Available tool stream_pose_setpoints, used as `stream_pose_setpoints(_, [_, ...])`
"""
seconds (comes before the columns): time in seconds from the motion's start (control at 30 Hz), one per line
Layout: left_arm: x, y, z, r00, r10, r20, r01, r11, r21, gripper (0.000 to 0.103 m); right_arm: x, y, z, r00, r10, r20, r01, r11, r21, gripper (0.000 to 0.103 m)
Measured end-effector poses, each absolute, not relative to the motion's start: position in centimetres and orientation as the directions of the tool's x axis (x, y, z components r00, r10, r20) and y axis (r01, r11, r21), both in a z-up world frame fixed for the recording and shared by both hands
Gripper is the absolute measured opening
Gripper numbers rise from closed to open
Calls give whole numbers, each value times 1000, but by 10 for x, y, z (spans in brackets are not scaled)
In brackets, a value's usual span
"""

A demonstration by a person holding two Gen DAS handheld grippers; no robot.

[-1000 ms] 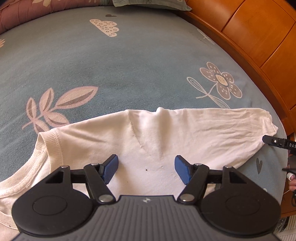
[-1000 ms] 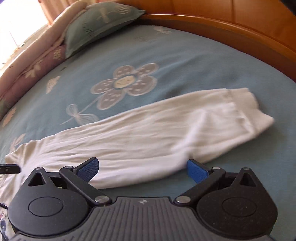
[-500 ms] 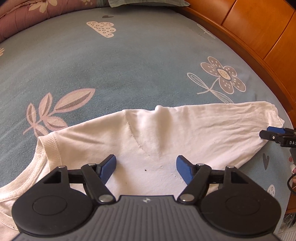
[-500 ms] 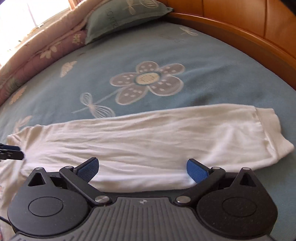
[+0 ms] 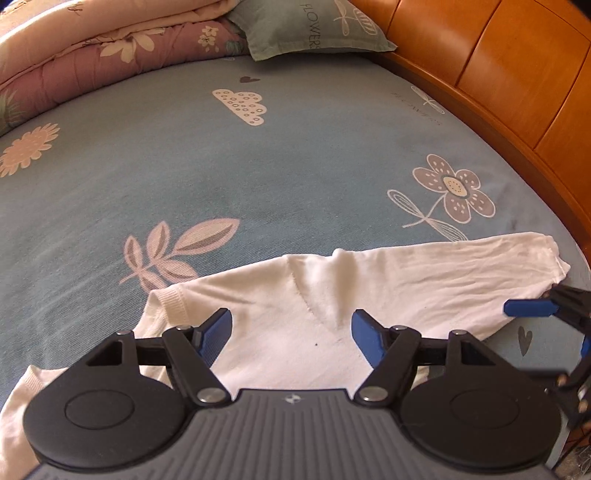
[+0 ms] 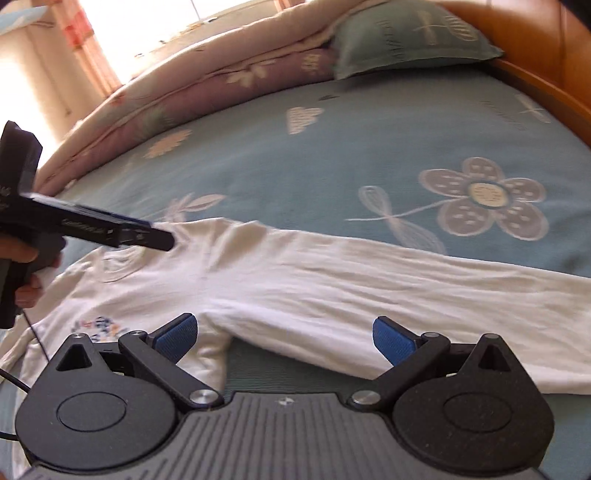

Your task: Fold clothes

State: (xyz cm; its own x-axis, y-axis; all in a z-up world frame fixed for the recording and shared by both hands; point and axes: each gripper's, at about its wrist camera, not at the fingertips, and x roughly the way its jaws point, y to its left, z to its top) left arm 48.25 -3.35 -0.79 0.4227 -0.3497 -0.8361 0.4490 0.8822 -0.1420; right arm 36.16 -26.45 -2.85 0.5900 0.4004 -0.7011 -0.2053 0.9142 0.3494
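Note:
A white long-sleeved shirt [image 5: 332, 295] lies flat on the blue bed sheet [image 5: 184, 166], its sleeve [image 6: 369, 280] stretched out to the right. My left gripper [image 5: 291, 328] hovers open above the shoulder area, nothing between its blue pads. My right gripper [image 6: 284, 336] is open too, hanging over the spot where sleeve meets body. In the left wrist view the right gripper's finger [image 5: 532, 308] shows near the cuff [image 5: 554, 254]. In the right wrist view the left gripper [image 6: 92, 229], held by a hand [image 6: 26, 266], sits over the collar. A small coloured print [image 6: 96, 325] marks the chest.
A folded quilt [image 5: 92, 48] and a green pillow [image 5: 310, 29] lie at the far end of the bed. A wooden bed frame [image 5: 498, 85] curves along the right side. A bright curtained window [image 6: 110, 33] stands beyond the quilt.
The right gripper swung left from the cuff end toward the armpit, rolling level. The left gripper rose and tilted up, bringing the quilt and pillow into its view. Both stayed open.

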Motion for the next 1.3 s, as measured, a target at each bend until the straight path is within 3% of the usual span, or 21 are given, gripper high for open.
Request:
stream_pose_setpoints(0.2, [458, 30, -11, 434, -257, -863, 315, 941, -122, 71, 374, -164, -49, 501, 529, -685, -391, 845, 366, 103])
stream_pose_setpoints(0.37, [431, 78, -25, 413, -208, -887, 208, 969, -130, 71, 363, -157, -67, 485, 460, -744, -403, 872, 277, 103])
stream_pose_setpoints(0.53, [405, 105, -26, 409, -204, -889, 185, 973, -138, 71, 338, -157, -46, 480, 376, -793, -411, 895, 176, 103])
stream_pose_setpoints(0.83, [339, 102, -38, 386, -221, -896, 483, 876, -8, 71, 243, -120, -70, 405, 362, -840, -736, 673, -64, 103])
stream_pose_setpoints(1.17, [222, 89, -42, 246, -311, -918, 798, 602, 10, 71, 169, -128, -68, 226, 402, -887, -935, 346, -81, 103])
stream_pose_setpoints(1.3, [184, 107, -59, 168, -274, -947, 825, 565, -17, 71, 173, -146, -69, 205, 401, -893, -891, 454, -1, 103])
